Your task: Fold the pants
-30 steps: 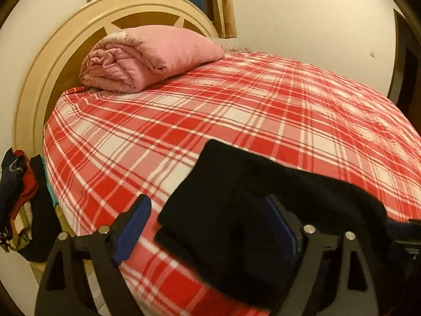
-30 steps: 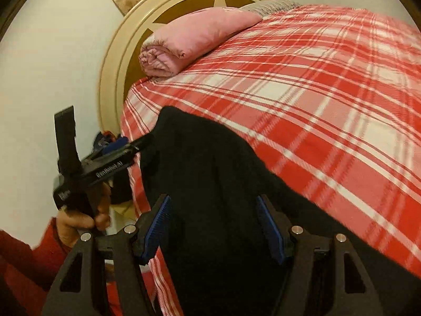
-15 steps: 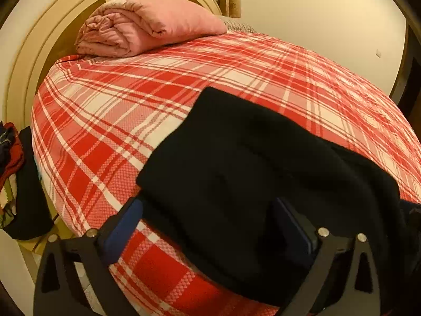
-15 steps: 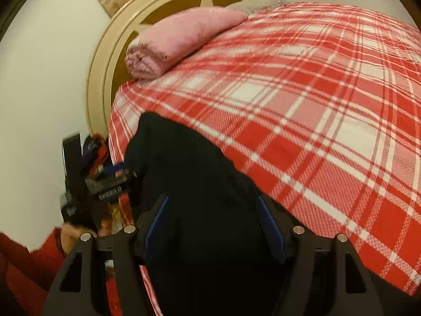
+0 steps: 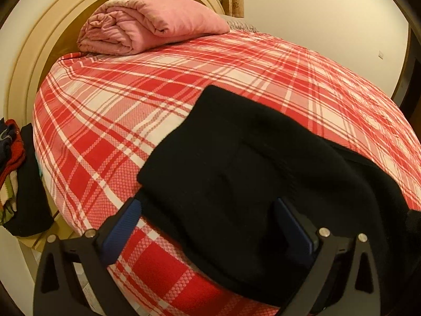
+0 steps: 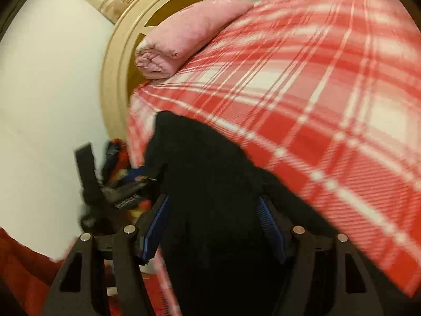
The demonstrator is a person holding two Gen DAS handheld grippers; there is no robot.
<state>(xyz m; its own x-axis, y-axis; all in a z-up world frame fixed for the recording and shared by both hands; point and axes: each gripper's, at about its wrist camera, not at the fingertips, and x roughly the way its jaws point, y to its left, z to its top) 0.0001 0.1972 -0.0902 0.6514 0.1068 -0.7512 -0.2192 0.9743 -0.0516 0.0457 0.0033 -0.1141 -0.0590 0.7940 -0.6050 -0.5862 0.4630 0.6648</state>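
Your left tool (image 5: pixel 208 226) and right tool (image 6: pixel 213 226) both stand wide open, gripping nothing — the black pants (image 5: pixel 252 163) lie between their fingers at the bed's (image 5: pixel 126 110) near edge; a rolled pink blanket (image 5: pixel 147 23) sits at the headboard (image 5: pixel 34 39).

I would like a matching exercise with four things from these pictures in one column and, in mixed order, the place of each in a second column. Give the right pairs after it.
Things:
1. pink blanket
2. black pants
3. pile of clothes
4. left tool

Places:
A. beside the bed, low at its left edge
B. rolled up at the headboard
C. open at the near edge of the pants
D. spread on the red checked bedcover

Pairs: 1-B, 2-D, 3-A, 4-C
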